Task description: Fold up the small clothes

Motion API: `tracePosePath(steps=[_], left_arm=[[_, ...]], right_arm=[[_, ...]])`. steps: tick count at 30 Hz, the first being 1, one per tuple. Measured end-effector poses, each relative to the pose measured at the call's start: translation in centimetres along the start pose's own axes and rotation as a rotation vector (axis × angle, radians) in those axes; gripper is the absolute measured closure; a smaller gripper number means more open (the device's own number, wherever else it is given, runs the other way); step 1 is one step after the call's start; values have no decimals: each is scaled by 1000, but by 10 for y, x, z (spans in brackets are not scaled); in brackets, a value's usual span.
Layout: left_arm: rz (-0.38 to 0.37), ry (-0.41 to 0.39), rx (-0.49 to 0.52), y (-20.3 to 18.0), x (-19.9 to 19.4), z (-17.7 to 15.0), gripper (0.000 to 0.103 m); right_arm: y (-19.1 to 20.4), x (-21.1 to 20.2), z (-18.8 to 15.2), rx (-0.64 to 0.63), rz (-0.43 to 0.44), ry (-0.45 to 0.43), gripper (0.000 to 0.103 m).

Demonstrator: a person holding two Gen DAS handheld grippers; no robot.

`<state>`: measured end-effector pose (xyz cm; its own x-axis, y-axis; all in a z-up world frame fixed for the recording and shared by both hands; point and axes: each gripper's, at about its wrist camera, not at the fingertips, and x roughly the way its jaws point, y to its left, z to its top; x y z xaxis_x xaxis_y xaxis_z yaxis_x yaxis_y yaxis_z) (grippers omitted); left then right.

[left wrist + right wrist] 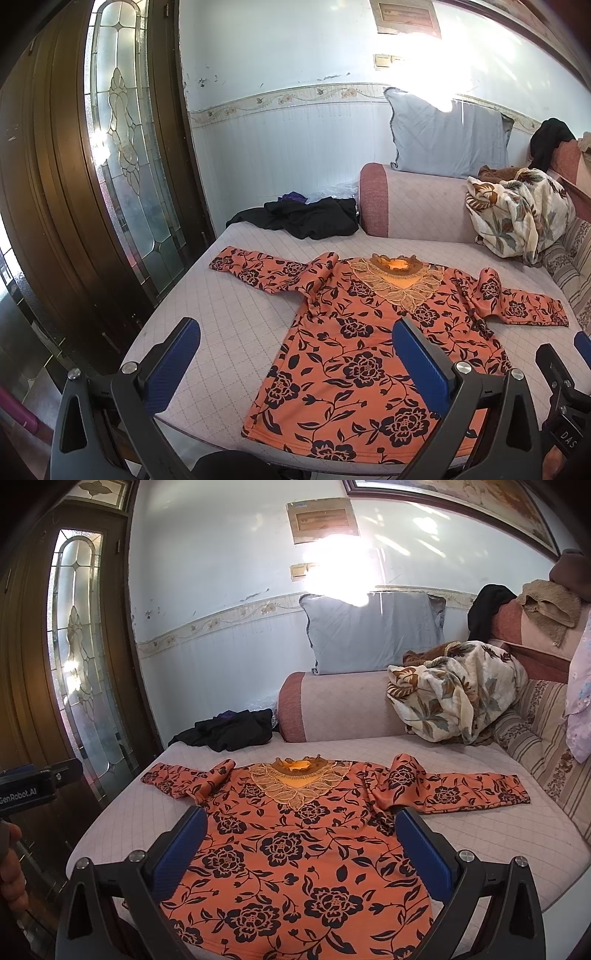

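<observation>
Left wrist view: your left gripper (295, 347) hovers above the near left part of the sofa seat (221, 306) with its blue pads spread wide and nothing between them. The orange floral top (354, 350) lies flat and face up on the quilted seat, lace collar (400, 284) toward the far side, hem at the near edge. Both sleeves are stretched out: the left sleeve (255, 267) reaches toward the glass-panelled door (122, 147), the right sleeve (528, 304) toward the striped cushion (569, 266). At the right edge of this view you can see part of your right gripper (580, 345).

In the right wrist view, your right gripper (299, 830) also stands apart, gripping nothing, hanging over the lower body of the top (291, 853). A piece of the left device (33, 786) shows at the left edge.

At the far left corner of the seat lies a heap of black clothes (229, 729). On the armrest (332, 705) beyond the top leans a grey pillow (369, 631), and just right of it a floral blanket (454, 694) is bunched up.
</observation>
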<state>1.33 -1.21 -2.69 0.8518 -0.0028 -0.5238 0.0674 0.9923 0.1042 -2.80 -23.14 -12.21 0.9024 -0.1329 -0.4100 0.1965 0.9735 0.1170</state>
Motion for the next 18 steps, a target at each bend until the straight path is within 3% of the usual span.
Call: tracePosePath(steps=[18], left_arm=[[-5,26,11,-2,9,1,0]], right_arm=[[-3,9,-4,9,0,22,0]])
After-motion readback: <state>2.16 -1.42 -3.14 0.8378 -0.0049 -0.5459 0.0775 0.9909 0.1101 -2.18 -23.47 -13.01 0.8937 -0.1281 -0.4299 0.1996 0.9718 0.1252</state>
